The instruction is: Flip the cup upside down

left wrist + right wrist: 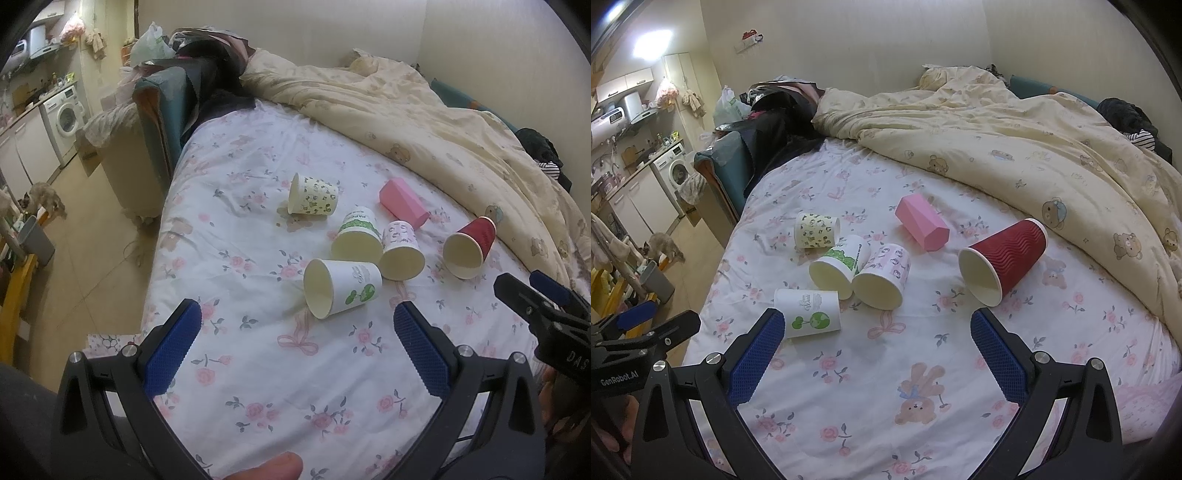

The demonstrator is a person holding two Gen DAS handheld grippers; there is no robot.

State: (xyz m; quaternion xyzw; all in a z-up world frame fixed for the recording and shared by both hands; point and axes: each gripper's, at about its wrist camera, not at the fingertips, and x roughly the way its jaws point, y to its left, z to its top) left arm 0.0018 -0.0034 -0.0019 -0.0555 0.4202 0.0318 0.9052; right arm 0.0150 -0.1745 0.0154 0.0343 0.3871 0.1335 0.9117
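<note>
Several cups lie on their sides on the floral bed sheet point(258, 369). A white cup with a green tree print point(341, 288) point(809, 313) lies nearest. Behind it lie a white cup with a green band point(358, 236) point(840, 264), a cup with a pink pattern point(402, 249) point(882, 275), a cup with a green pattern point(313, 199) point(816, 230), a pink faceted cup point(404, 206) point(923, 222) and a red ribbed cup point(469, 247) point(1003, 260). My left gripper point(297, 343) is open and empty, just short of the tree-print cup. My right gripper point(877, 350) is open and empty, in front of the cups.
A cream bear-print duvet point(424, 122) point(1034, 147) is heaped along the far and right side of the bed. The bed's left edge drops to a tiled floor point(92, 240) with bins and a cat point(665, 245). A dark pile of clothes point(783, 122) sits at the bed's far left.
</note>
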